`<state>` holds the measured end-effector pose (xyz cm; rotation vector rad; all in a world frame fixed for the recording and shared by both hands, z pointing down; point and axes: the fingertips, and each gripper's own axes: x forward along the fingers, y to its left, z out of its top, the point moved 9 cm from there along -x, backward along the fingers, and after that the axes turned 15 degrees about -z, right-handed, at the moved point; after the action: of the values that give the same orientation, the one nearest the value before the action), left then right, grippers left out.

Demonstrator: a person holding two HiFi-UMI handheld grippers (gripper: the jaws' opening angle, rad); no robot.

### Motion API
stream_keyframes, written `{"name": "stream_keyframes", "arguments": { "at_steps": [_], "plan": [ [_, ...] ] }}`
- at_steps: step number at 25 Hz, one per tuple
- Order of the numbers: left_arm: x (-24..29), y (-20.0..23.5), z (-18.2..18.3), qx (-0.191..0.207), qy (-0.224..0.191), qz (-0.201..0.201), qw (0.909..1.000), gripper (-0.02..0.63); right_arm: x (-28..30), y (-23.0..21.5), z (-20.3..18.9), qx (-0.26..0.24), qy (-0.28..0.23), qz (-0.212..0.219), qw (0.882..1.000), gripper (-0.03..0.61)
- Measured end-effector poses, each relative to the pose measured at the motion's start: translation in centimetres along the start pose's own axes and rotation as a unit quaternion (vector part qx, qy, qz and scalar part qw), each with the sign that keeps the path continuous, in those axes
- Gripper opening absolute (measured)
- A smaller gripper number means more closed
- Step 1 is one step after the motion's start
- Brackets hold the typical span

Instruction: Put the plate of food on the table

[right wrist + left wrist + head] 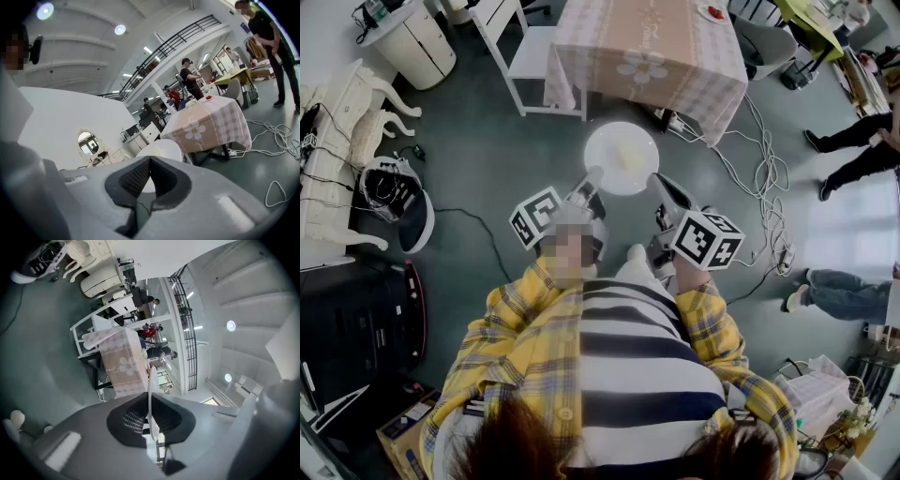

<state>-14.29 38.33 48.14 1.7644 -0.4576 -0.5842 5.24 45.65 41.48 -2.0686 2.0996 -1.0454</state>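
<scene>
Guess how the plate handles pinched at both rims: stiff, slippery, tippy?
Probably stiff: the plate shows a flat round shape though held only at the rim by the left gripper and right gripper. Its white surface looks smooth, so it may slip in the grip. Pinched by thin edges on two sides, it could tilt if one hand drops.

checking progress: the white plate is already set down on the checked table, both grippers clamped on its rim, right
Not set down: the head view shows the white plate in the air over the floor, short of the checked table. The left gripper and right gripper are clamped on its rim.
</scene>
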Motion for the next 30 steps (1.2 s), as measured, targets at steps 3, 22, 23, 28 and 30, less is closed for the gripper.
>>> {"name": "stream_keyframes", "arguments": {
  "at_steps": [3,22,23,28,30],
  "plan": [
    [0.2,0.2,0.2,0.0,-0.003,0.003,1.0,0.009,0.2,0.0,0.2,-0.008,0.0,-0.001,1.0,-0.005],
    [-0.3,1.6,0.6,-0.01,0.0,0.014,0.9999,0.009,1.7,0.1,-1.0,0.012,0.021,0.0,1.0,-0.003],
    [-0.5,1.7,0.8,-0.011,0.001,0.014,0.9998,0.009,1.8,0.3,-1.1,0.013,0.023,-0.001,1.0,-0.003],
    [-1.0,2.1,1.6,-0.011,0.001,0.021,0.9997,0.008,2.2,1.0,-1.4,0.016,0.029,-0.001,0.999,-0.003],
    [-0.9,2.4,1.8,-0.013,0.0,0.026,0.9996,0.009,2.4,1.1,-1.5,0.016,0.034,0.0,0.999,-0.003]
  ]
}}
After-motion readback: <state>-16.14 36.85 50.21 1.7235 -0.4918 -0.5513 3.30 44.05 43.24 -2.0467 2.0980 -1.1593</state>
